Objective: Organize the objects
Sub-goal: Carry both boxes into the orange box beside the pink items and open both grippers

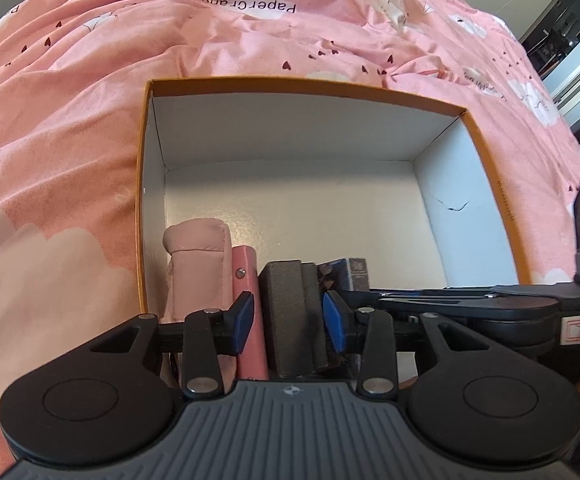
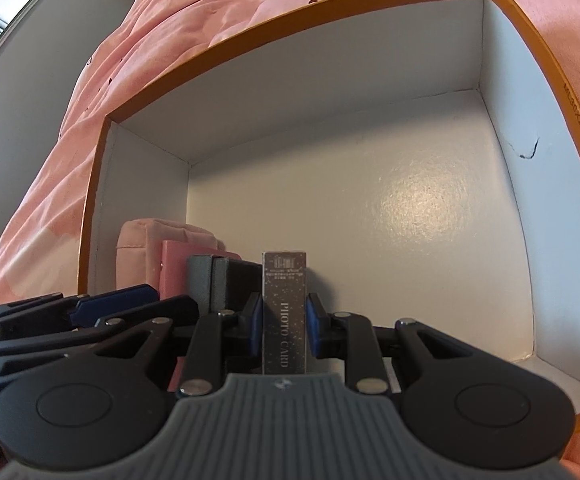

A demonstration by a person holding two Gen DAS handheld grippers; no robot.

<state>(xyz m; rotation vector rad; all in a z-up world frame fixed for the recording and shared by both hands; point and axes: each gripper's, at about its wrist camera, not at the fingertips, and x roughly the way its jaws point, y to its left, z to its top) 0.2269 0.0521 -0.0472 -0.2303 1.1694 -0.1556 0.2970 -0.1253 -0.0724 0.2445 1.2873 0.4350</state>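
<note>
While the box (image 1: 486,148) rests on the bed (image 1: 70,140), a row is being built against its near left wall: a pink pouch (image 1: 198,264), a pink case (image 1: 246,280), a grey block (image 1: 290,312). The left tongs (image 1: 289,318) are closed on the block; the right tongs (image 2: 284,326) are closed on the photo card box (image 2: 284,312), just right of the row. Most of the floor is unfilled; further items cannot be seen.
</note>
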